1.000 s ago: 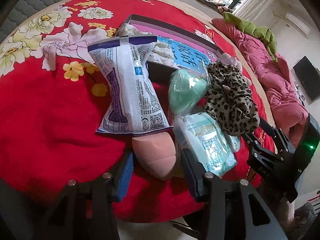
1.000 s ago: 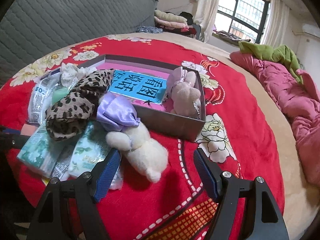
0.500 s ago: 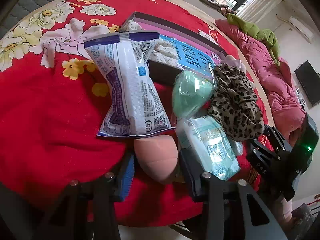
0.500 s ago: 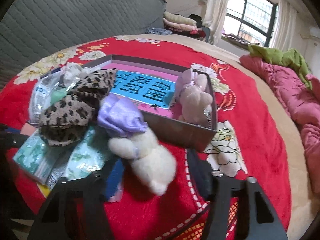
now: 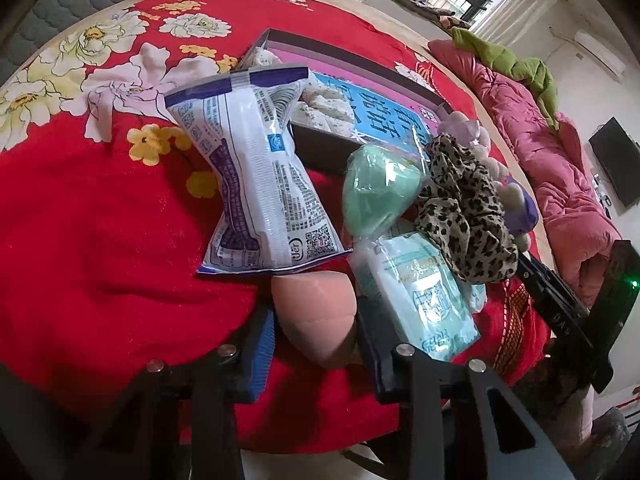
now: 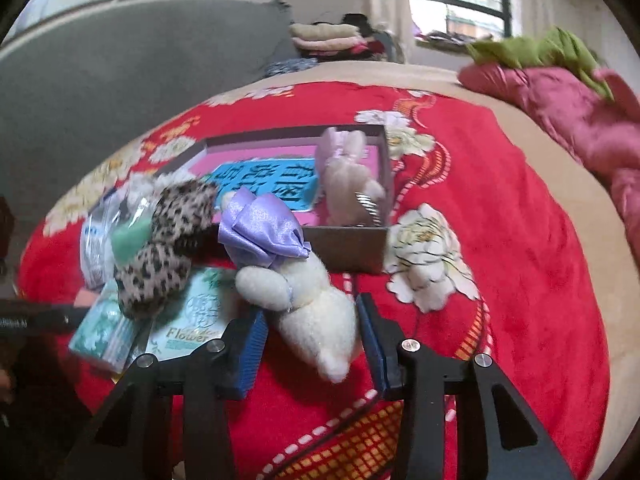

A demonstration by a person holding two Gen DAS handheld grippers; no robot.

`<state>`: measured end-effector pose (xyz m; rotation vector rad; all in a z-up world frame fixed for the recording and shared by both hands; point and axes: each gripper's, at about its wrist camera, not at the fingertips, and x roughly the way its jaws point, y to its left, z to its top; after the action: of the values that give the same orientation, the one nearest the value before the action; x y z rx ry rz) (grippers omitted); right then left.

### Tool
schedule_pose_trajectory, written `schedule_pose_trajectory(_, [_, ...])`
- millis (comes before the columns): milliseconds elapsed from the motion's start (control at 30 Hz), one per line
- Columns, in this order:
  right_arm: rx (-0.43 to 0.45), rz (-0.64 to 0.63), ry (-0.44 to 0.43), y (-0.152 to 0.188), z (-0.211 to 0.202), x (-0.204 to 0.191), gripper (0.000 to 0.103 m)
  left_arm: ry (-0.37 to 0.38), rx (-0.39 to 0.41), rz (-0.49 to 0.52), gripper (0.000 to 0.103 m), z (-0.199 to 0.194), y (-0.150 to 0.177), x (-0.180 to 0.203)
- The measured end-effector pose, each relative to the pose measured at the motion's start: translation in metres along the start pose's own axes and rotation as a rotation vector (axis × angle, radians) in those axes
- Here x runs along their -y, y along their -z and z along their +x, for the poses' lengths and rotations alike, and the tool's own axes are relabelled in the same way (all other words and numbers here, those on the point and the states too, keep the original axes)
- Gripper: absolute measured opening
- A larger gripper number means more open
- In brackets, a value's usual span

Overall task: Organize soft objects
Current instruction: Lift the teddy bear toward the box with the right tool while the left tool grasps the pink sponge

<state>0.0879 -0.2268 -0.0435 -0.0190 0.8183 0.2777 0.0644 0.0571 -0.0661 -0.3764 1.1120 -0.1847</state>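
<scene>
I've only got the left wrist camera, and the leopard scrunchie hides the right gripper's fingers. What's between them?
Observer: A white plush toy in a purple satin dress lies between the fingers of the right gripper, whose jaws are closing on it.
Operator: Is anything already in the box?
Observer: Yes, a pale plush bunny sits in its near right corner.
Operator: What's under the scrunchie on that side?
Observer: A second tissue pack printed "Flower", beside the plush toy.
</scene>
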Motion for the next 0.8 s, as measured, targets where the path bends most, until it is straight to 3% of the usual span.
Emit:
schedule_pose_trajectory(300, [0.005,0.103,-0.055,0.003,-0.010,0.009,0.045,0.013,0.024,0.029,0.038,-0.012,0.005,0.008])
schedule_pose_trajectory(567, [0.045,0.182,-0.080,0.002,-0.026,0.017,0.045,0.019,0.094,0.063,0.038,-0.029,0.003,0.015])
schedule_pose_trajectory(800, [0.056,0.191,-0.079,-0.001,-0.032,0.014,0.045,0.012,0.121,0.078,0.038,-0.034,0.002,0.018])
